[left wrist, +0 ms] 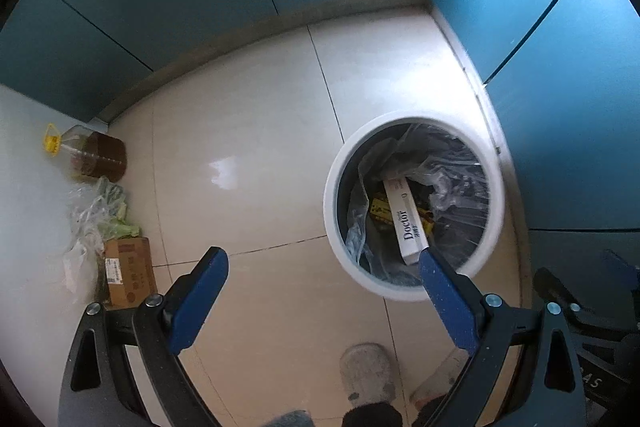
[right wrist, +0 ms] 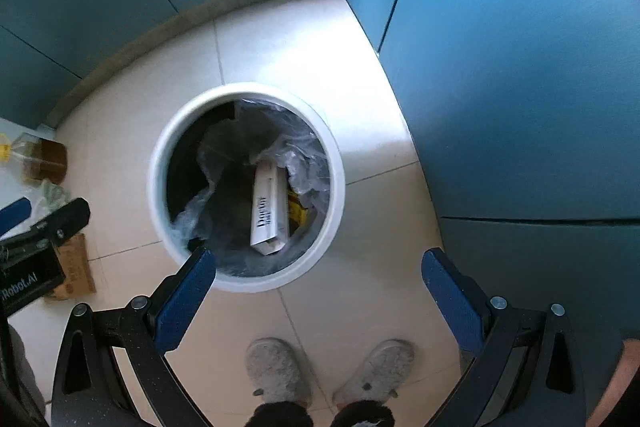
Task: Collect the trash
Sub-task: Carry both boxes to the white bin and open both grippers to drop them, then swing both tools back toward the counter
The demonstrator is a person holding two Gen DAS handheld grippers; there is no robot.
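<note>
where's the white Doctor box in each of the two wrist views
Left wrist: white Doctor box sits right of centre, inside the trash bin.
Right wrist: the box sits centre, slightly left, in the same bin.
Shared landmark: yellow-capped oil bottle at far left.

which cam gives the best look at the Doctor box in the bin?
Left wrist. The white box lies in the bin with "Doctor" sharp and readable, though the left gripper's finger covers its near end. Right wrist shows the whole box unobstructed, but its lettering is blurred.
</note>
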